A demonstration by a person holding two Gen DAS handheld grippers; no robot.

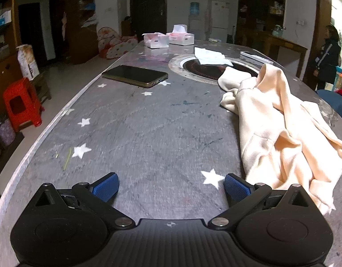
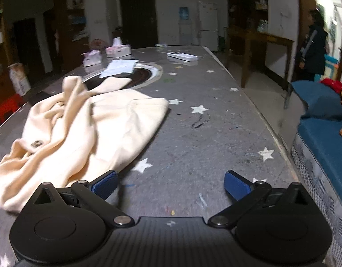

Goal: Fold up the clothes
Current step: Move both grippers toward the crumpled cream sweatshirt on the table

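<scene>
Two sets of tongs hover spread wide, gripping nothing: the left tongs (image 1: 171,187) have the crumpled cream garment (image 1: 280,131) at two o'clock on the starry grey worktop (image 1: 148,129), the right tongs (image 2: 171,185) have it at ten o'clock.

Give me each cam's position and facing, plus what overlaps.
Left wrist: sits on the left gripper, low over the table, facing down its length; the phone is ahead, the cream garment to its right. Only its own open blue fingers show.
Right wrist: sits on the right gripper, same heading, with the garment to its left and the table edge and blue bed to its right. Only its own open fingers show.
Shared: garment, tissue boxes, round inset, fridge, bystander.
</scene>
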